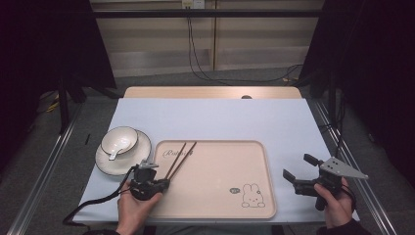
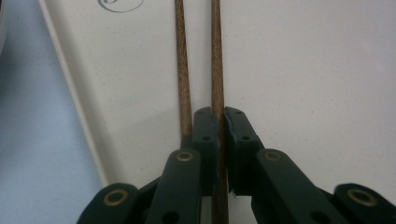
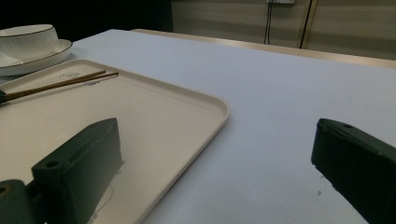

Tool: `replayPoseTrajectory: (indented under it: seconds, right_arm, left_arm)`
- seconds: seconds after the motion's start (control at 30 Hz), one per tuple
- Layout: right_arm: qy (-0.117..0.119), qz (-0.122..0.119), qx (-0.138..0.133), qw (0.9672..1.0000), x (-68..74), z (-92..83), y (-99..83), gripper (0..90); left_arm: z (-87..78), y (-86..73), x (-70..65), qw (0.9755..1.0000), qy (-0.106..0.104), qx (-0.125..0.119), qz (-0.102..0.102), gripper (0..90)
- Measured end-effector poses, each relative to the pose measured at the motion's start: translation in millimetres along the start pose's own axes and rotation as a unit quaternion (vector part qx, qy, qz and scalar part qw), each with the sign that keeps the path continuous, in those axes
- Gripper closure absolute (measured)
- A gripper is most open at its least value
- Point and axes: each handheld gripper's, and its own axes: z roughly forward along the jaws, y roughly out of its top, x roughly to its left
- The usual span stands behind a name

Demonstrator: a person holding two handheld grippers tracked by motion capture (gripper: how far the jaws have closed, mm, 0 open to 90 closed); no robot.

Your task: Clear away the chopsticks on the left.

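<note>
Bowl [image 1: 119, 138] on plate [image 1: 138, 157] beside chopsticks [image 1: 180, 159]

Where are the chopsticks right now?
In the high view the chopsticks lie at the left end of the beige tray, just right of the bowl, with the left gripper shut on one of them.

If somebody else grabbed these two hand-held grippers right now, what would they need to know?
Left gripper: fingers shut on one chopstick near its end; the second chopstick lies just outside them, loose.
Right gripper: open, holding nothing, over the table's right side beside the tray.
Things: both chopsticks lie on the tray's left part; a bowl with a spoon sits on a plate left of the tray.
Done: one chopstick gripped.
Left: probably lifting or moving the chopsticks; where to is not visible.
</note>
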Motion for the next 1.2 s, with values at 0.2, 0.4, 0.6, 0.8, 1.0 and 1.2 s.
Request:
replayPoseTrajectory:
  seconds: [0.2, 0.4, 0.6, 0.8, 1.0, 1.2]
  right_arm:
    - [0.001, -0.001, 0.000, 1.0000, 0.1, 0.0, 0.0, 1.5]
    - [0.002, -0.001, 0.000, 1.0000, 0.2, 0.0, 0.0, 1.5]
    - [0.002, -0.001, 0.000, 1.0000, 0.1, 0.1, 0.0, 1.5]
    - [0.002, -0.001, 0.000, 1.0000, -0.2, -0.1, 0.1, 1.5]
    - [0.003, -0.001, -0.001, 1.0000, -0.3, -0.4, 0.2, 1.5]
    - [0.001, -0.001, -0.003, 1.0000, -0.5, -0.4, 0.2, 1.5]
  left_arm:
    - [0.3, -0.8, -0.5, 1.0000, 0.002, -0.001, 0.004, 83.6]
    - [0.3, -1.1, -0.4, 1.0000, 0.000, 0.000, 0.009, 82.4]
    - [0.5, -1.1, -0.8, 0.9999, 0.001, -0.001, 0.013, 81.3]
    - [0.1, -1.0, -0.5, 0.9998, -0.009, -0.002, 0.016, 76.8]
    - [-1.0, -0.7, -1.0, 0.9995, -0.019, -0.015, 0.020, 73.3]
    - [-6.7, 1.0, -0.7, 0.9977, -0.039, -0.043, 0.036, 64.9]
